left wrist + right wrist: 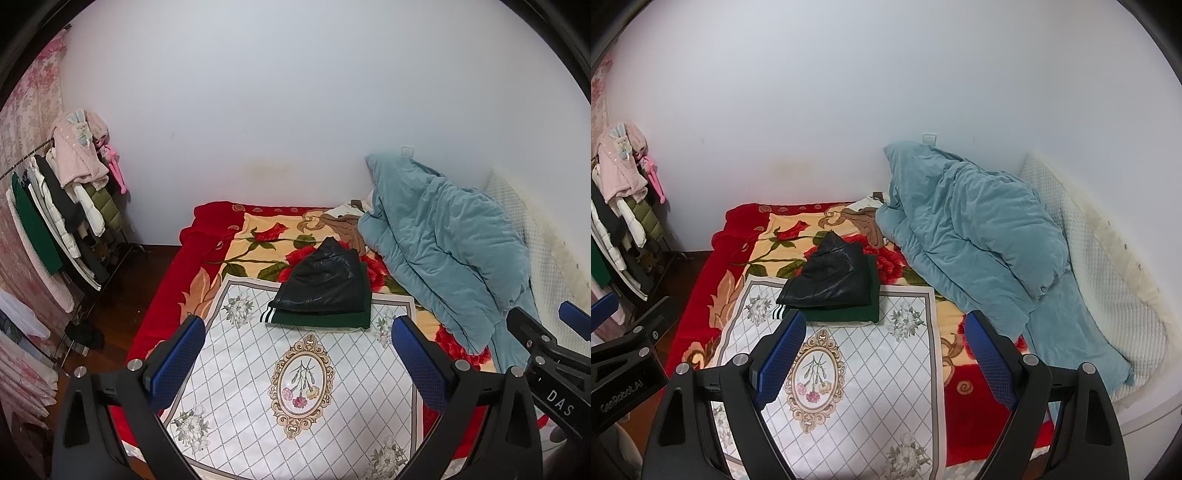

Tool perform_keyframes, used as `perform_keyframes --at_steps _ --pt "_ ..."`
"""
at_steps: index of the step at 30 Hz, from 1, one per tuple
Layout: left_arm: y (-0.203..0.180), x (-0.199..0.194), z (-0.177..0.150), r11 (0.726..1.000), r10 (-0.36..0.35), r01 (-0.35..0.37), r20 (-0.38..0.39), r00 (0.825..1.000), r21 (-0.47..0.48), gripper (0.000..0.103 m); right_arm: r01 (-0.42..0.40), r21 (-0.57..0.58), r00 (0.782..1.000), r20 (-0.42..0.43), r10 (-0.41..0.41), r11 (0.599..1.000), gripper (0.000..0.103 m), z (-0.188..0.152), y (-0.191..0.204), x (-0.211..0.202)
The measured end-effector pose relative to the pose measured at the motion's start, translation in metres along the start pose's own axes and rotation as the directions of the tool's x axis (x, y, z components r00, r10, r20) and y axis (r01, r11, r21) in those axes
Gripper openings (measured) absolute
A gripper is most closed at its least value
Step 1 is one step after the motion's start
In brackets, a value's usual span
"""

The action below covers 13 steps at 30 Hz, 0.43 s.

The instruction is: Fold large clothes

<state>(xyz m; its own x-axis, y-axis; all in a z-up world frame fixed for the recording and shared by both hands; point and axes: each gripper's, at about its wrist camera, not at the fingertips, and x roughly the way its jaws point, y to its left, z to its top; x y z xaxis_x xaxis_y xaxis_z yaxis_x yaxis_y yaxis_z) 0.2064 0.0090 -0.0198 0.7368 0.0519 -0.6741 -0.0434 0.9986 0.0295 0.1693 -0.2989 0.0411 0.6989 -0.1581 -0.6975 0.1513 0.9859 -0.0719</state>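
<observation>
My right claw (884, 350): jaws spread wide, empty, above the white floral cloth (857, 369) on the bed (698, 295). At 12 o'clock of the cloth, a folded black leather garment (831, 277) lies on a folded green garment (860, 314). Teal duvet (979, 236) heaped at 2 o'clock. Clothes rack (620, 206) at 9 o'clock.
</observation>
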Motion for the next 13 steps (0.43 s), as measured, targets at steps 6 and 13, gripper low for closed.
perform_keyframes --at_steps 6,13 --pt "0.0002 -0.0003 -0.0012 1.000 0.002 -0.002 0.001 1.000 -0.001 0.103 0.003 0.003 1.000 0.000 -0.003 1.000 0.089 -0.0015 -0.0004 -0.0022" --pt "0.0032 -0.0022 -0.0022 1.000 -0.003 0.003 -0.002 1.000 -0.004 0.103 0.005 0.002 1.000 0.000 -0.005 1.000 0.089 -0.0036 -0.0015 -0.0043"
